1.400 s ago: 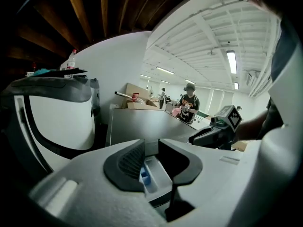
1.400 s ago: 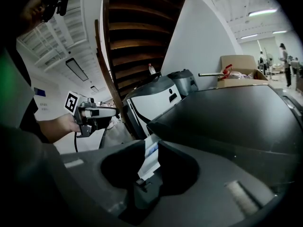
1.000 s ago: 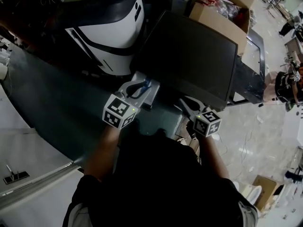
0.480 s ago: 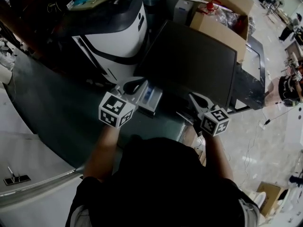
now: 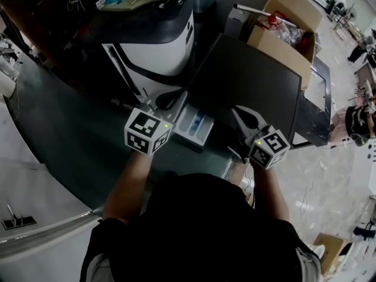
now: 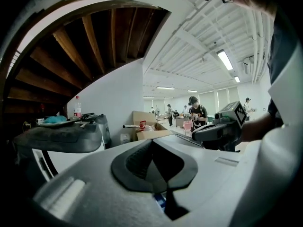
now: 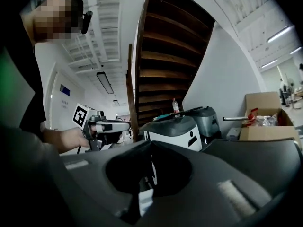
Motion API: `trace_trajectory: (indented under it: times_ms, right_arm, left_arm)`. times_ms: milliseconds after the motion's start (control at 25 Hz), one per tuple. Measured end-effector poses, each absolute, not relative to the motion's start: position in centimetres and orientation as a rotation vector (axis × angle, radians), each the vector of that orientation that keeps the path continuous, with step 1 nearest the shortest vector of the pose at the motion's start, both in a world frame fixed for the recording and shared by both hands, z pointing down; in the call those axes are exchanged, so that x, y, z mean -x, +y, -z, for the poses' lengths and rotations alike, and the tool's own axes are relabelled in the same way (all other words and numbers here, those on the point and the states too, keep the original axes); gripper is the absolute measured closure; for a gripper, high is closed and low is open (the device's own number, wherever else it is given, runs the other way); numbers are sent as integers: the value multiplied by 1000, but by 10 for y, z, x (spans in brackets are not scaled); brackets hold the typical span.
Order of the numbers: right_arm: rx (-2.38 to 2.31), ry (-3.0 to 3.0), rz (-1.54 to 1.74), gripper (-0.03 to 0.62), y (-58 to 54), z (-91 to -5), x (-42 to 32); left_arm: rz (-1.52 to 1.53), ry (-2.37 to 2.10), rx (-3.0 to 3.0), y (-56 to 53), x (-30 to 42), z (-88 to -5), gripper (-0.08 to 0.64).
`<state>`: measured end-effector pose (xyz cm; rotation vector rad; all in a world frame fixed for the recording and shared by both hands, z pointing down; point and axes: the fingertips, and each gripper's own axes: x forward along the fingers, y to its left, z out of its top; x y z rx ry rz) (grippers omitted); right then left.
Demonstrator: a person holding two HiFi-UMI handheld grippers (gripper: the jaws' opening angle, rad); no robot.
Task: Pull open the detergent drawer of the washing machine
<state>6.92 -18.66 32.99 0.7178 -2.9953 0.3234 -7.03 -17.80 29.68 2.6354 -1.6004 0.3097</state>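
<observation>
- head view: the detergent drawer (image 5: 197,128) stands pulled out from the front of the washing machine (image 5: 252,81), with its white tray and a blue part showing.
- the left gripper (image 5: 170,100) is just to the left of the drawer and the right gripper (image 5: 239,115) just to its right. neither touches it.
- both forearms reach forward from the body. the grippers point away about level, with the marker cubes on top.
- left gripper view: the jaws are pressed together with nothing between them. a small bit of the drawer's blue shows below them.
- right gripper view: these jaws are also pressed together and empty. this view looks across the drawer to the left gripper, with a white appliance (image 7: 175,129) behind it.
- judgement: the pull seems already done. if the drawer must come further, i would pinch its front lip with one gripper. then i would pull straight toward the body along the rail, without lifting, and keep the other gripper away.
</observation>
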Motion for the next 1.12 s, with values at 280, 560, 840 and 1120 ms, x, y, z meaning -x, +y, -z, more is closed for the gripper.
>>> trace_trajectory:
  times_ms: [280,560,840,1120]
  right_arm:
    - [-691,-2998,-315,591,-172,-332,-39]
    - [-731,-2948,-329,591,-173,-347,-45]
    - [-729,-2955,-329,591,-174,-348,-49]
    - [-722,-2953,-333,591,-174,-351,-49]
  left_arm:
    - [-264,-1647,-2552,-174,94,-313,549]
    - [-282,-1648,-2533,-170,96,-320,549]
    - [-304,-1644,-2523,-167,93,-326,549]
    - [-323,-1638,-2525,-165,89,-328,549]
